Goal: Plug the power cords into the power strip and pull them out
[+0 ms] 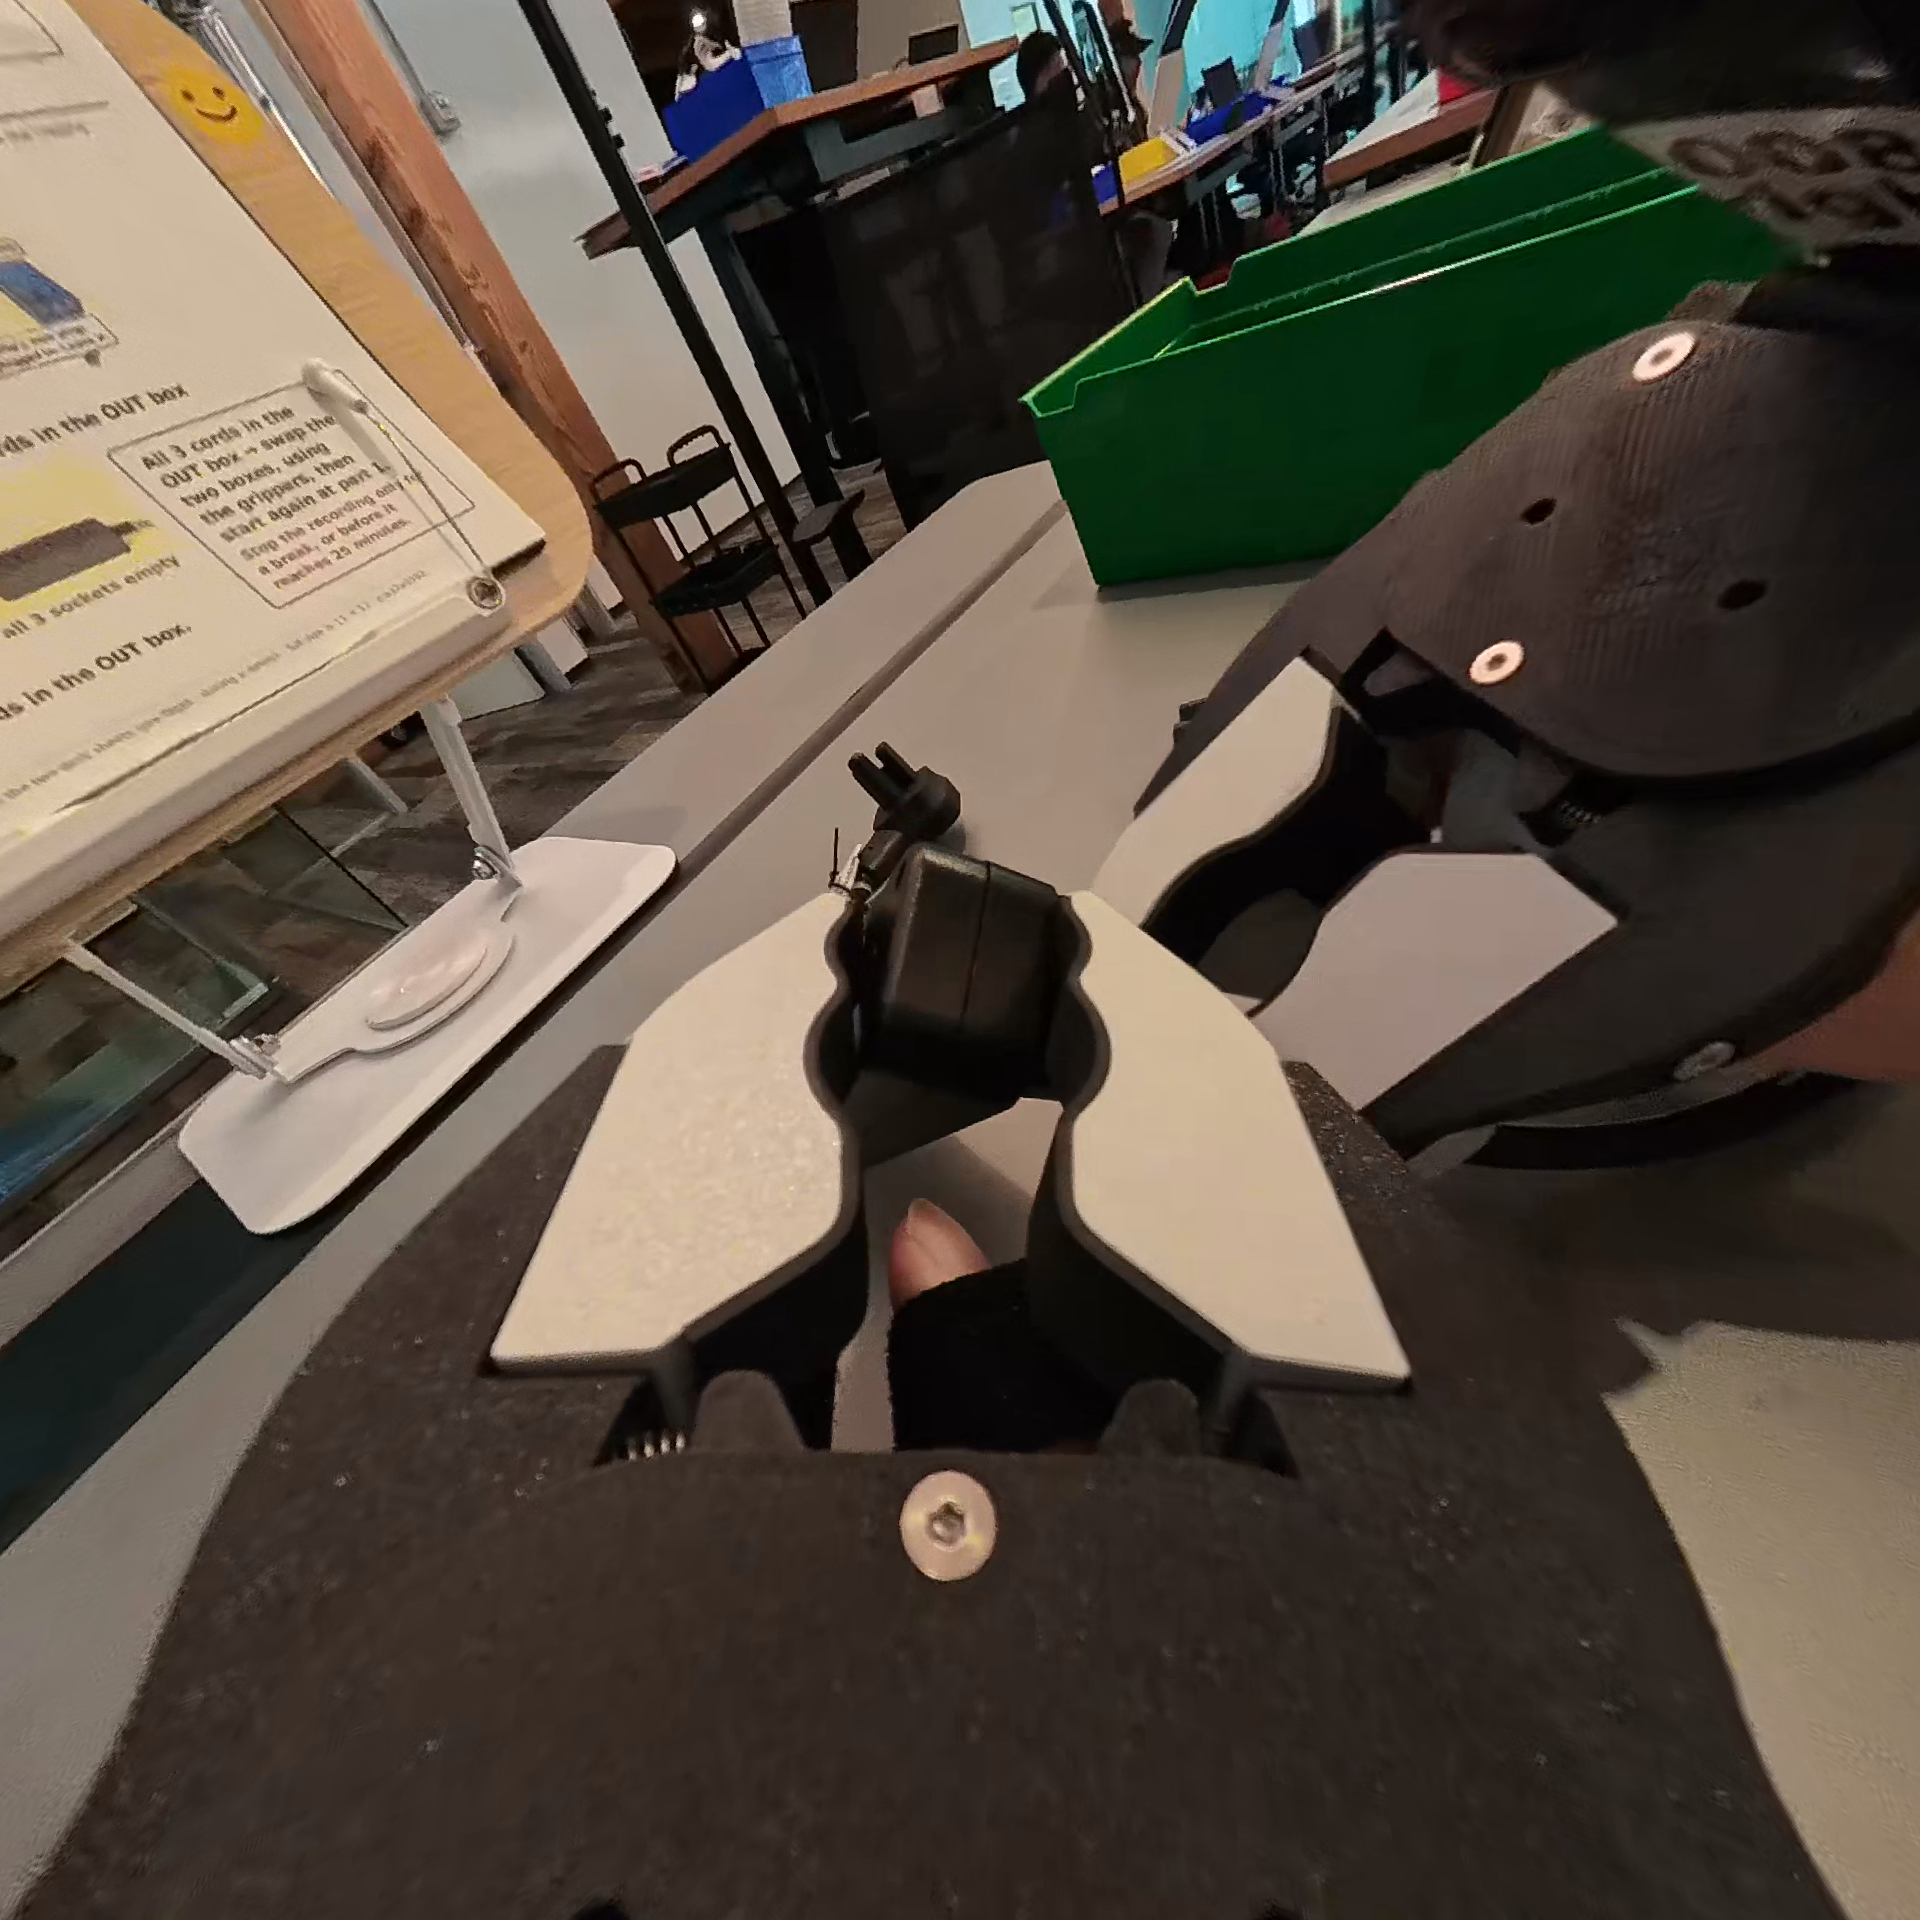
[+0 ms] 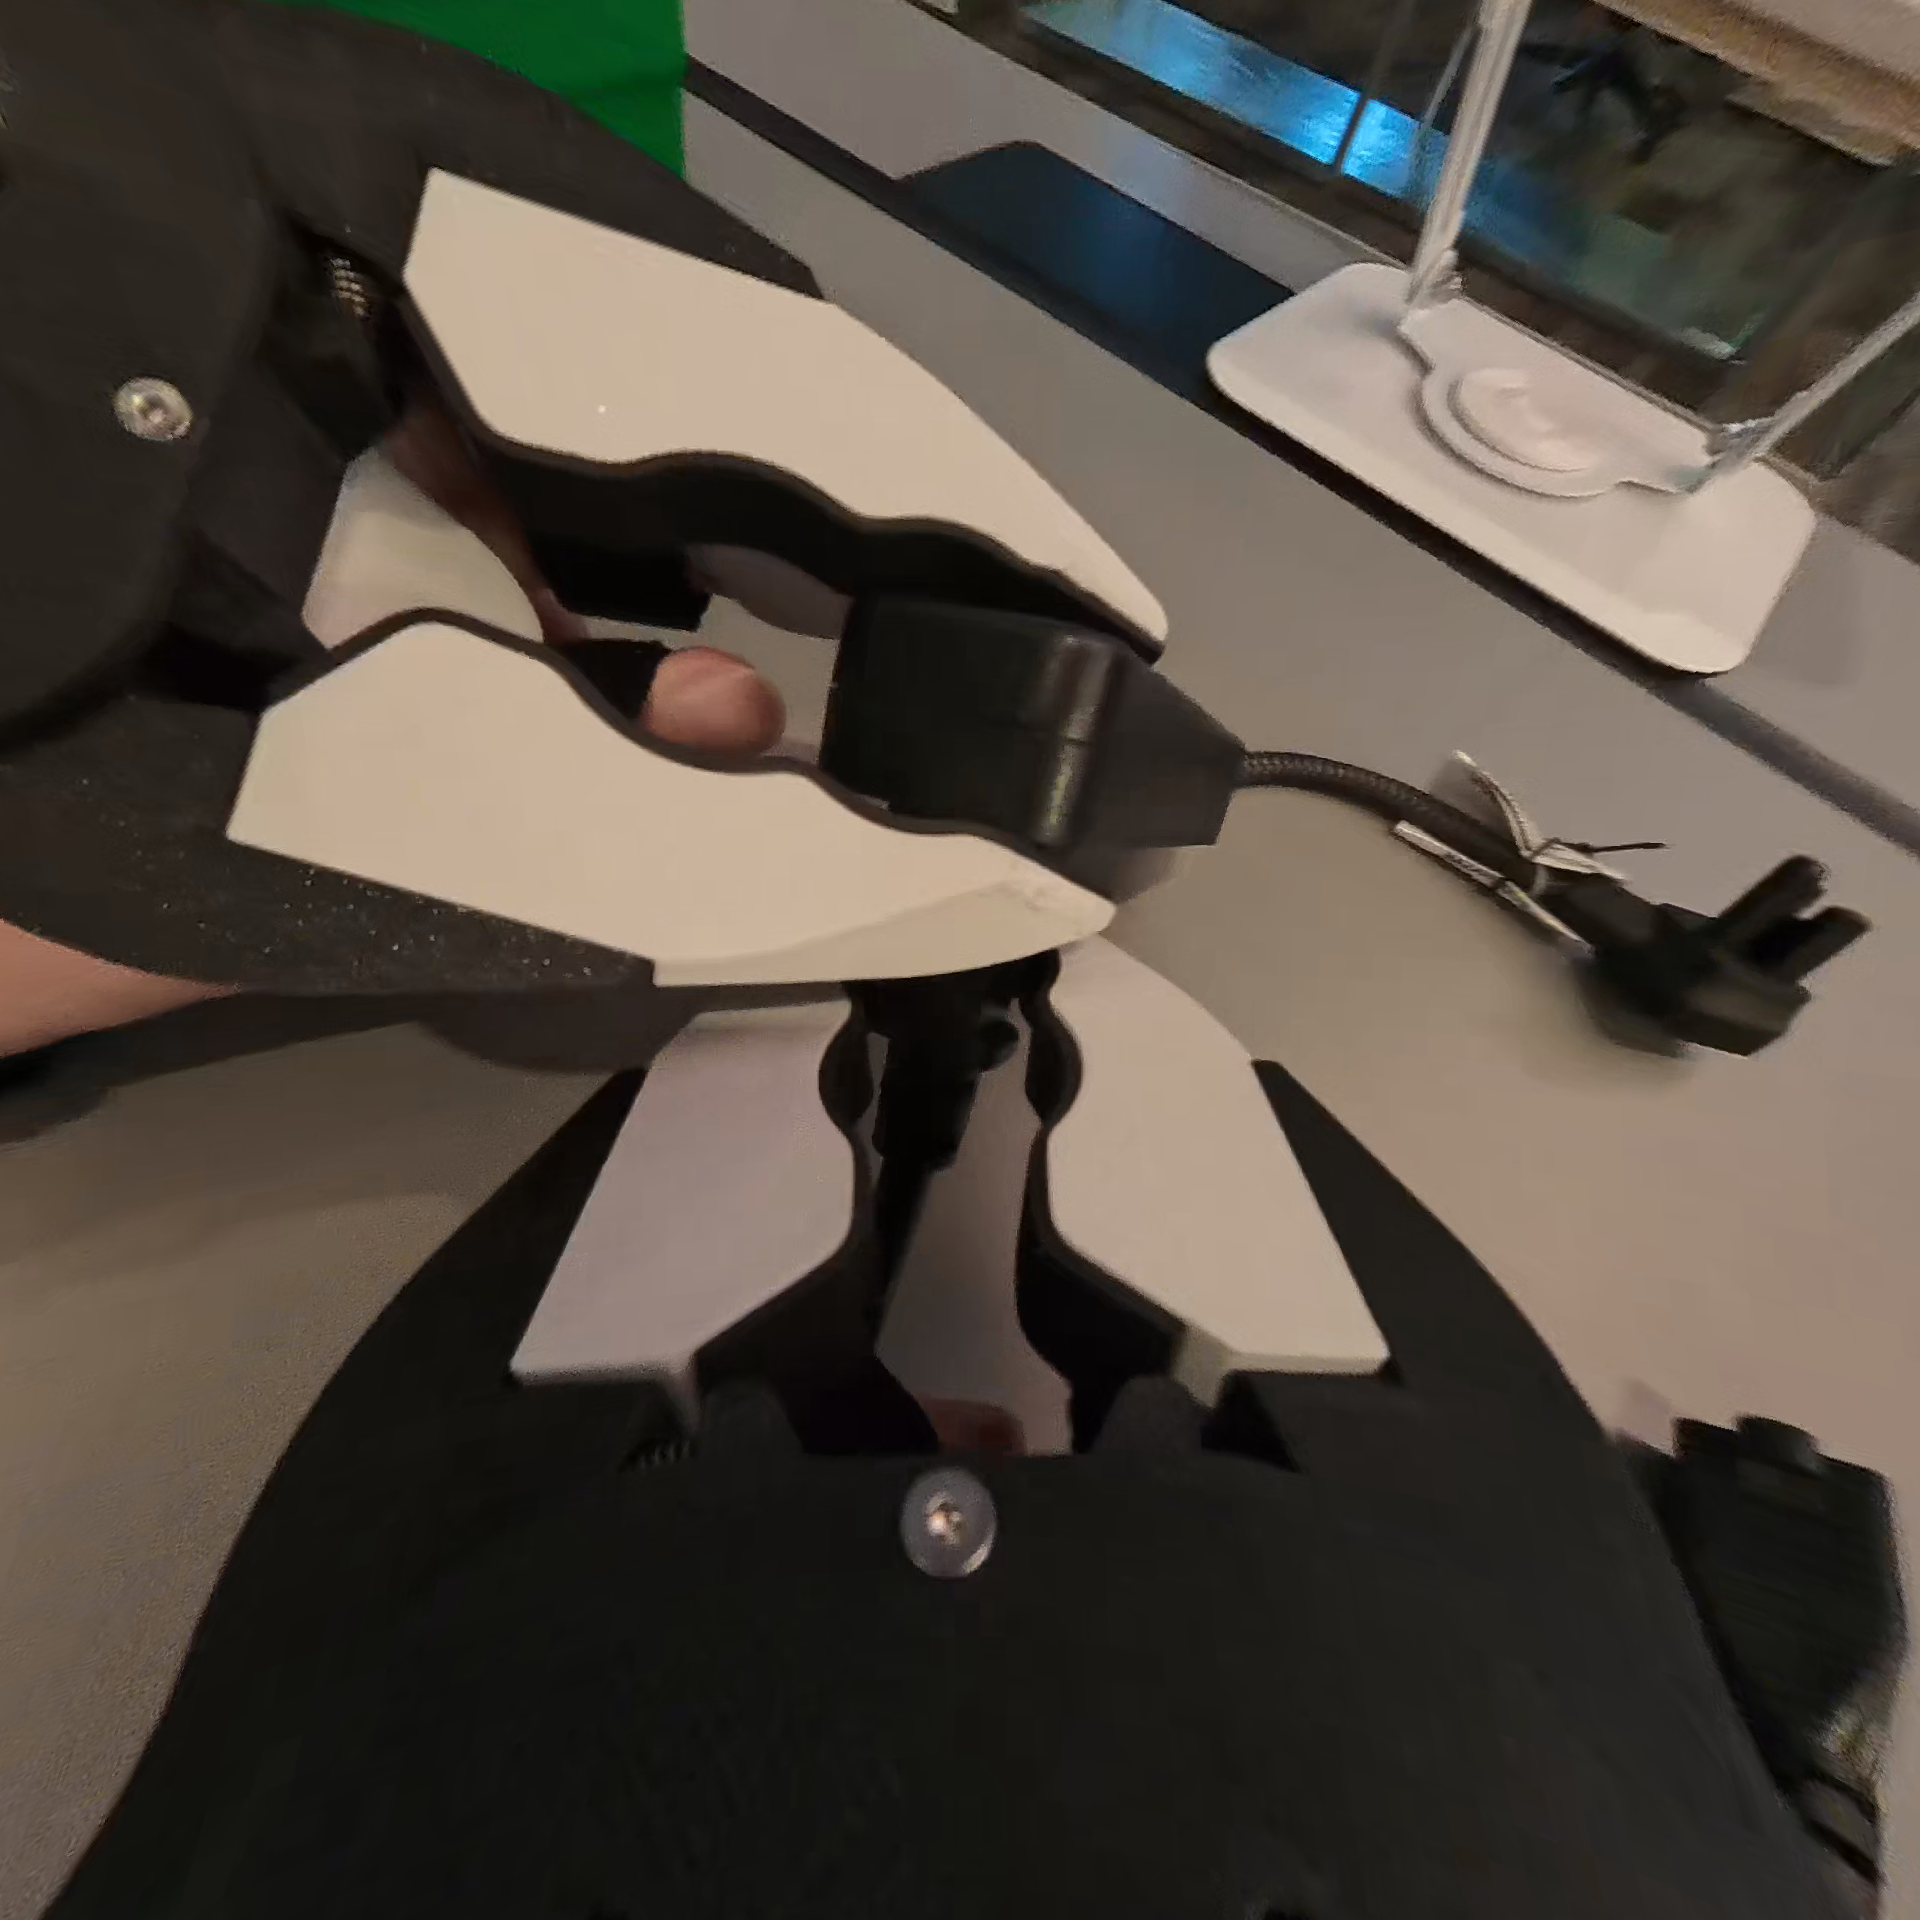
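Grey table (image 1: 935,665) underneath it all, smooth and matte. Along one edge, the white flat base (image 1: 436,1029) of a document stand, sitting right at the rim; at the far end, a green bin (image 1: 1299,447) resting flat on the top. Out on the bare middle, a black plug (image 2: 1725,977) lying on its side, prongs up, its braided cord (image 2: 1351,784) lifting off the table.

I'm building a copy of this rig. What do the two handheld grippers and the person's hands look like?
Both the left gripper and right gripper have a matte, rough-textured black body with silver screws. Each carries two flat, light grey angular fingers with wavy black inner edges; small springs sit at the finger bases. The person wears black fingerless gloves.
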